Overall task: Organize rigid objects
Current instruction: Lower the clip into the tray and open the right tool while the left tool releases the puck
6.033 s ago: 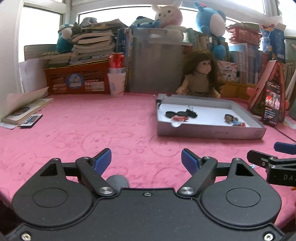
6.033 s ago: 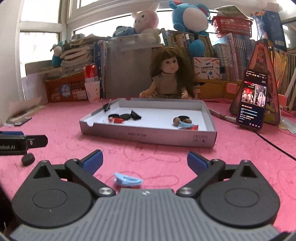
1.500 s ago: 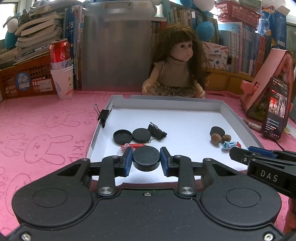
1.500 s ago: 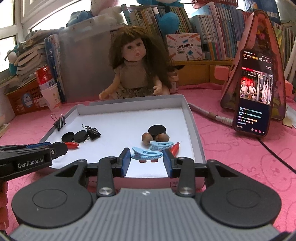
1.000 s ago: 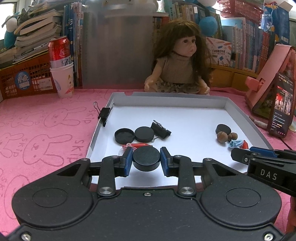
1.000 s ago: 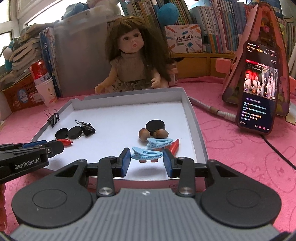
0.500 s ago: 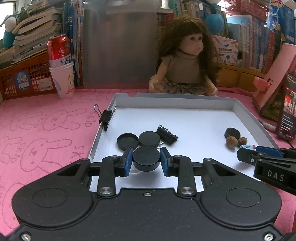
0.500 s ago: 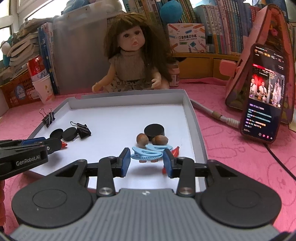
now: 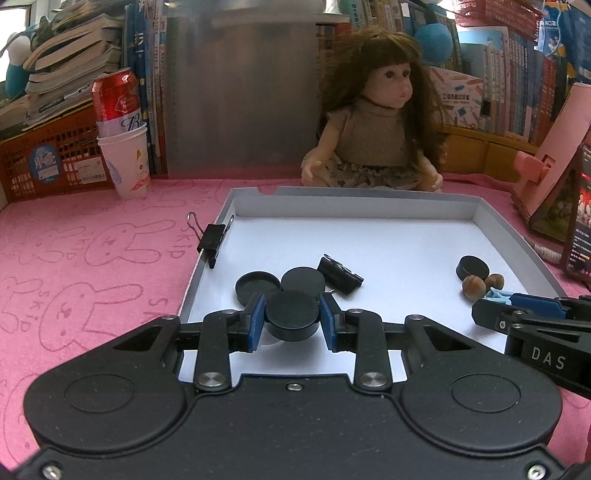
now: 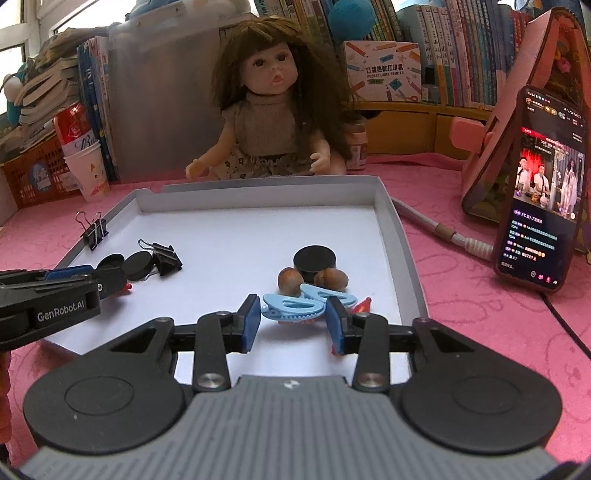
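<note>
Soft daylight is coming from the bright window [image 10: 22,22] at upper left; fisheye edges are bending and blurring.

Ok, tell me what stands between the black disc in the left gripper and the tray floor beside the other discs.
Nothing visible. The left gripper holds the black disc over the tray, just in front of the two black discs; the floor under it looks bare.

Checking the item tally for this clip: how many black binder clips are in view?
2. One binder clip is clipped on the tray's left wall; the other binder clip lies inside the tray beside the black discs. The hand-held grippers may hide more.
</note>
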### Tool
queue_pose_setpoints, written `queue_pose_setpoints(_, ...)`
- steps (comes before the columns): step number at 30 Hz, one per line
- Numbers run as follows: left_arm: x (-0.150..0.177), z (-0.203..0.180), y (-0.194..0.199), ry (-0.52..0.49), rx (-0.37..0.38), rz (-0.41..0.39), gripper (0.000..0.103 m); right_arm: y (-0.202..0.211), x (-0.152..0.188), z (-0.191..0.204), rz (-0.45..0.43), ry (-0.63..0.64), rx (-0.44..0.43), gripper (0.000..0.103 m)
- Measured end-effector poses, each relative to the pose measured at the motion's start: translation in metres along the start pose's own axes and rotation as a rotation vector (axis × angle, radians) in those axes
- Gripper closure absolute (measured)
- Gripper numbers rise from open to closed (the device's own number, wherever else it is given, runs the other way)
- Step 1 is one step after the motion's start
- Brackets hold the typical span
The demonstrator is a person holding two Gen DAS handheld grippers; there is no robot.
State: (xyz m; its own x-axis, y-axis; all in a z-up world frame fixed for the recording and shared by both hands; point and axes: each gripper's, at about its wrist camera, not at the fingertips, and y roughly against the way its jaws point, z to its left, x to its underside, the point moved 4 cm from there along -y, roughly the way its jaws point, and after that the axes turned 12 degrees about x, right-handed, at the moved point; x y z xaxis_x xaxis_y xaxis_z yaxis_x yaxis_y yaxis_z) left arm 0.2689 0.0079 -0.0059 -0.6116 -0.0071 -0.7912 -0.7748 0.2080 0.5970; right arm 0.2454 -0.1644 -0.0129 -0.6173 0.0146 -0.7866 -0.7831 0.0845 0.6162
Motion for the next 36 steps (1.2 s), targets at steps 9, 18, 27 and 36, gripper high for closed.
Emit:
queue_pose_setpoints(9,0.002,-0.006,0.001,-0.011,0.005,0.002,0.073,0.0,0.001,0.0,0.002,0.004,0.0,0.059)
queue_pose_setpoints(18,0.003,-0.003,-0.006,-0.015,0.001,0.016,0.073,-0.004,0.0,0.002,0.003,0.023,0.004,0.059)
queue_pose_setpoints(27,0.003,-0.001,-0.011,-0.012,-0.006,0.017,0.073,-0.011,-0.004,0.003,0.007,0.033,0.008,0.059)
queue_pose_setpoints(36,-0.008,0.001,-0.024,-0.007,-0.008,0.031,0.073,-0.023,-0.014,0.003,0.032,0.044,-0.005,0.058)
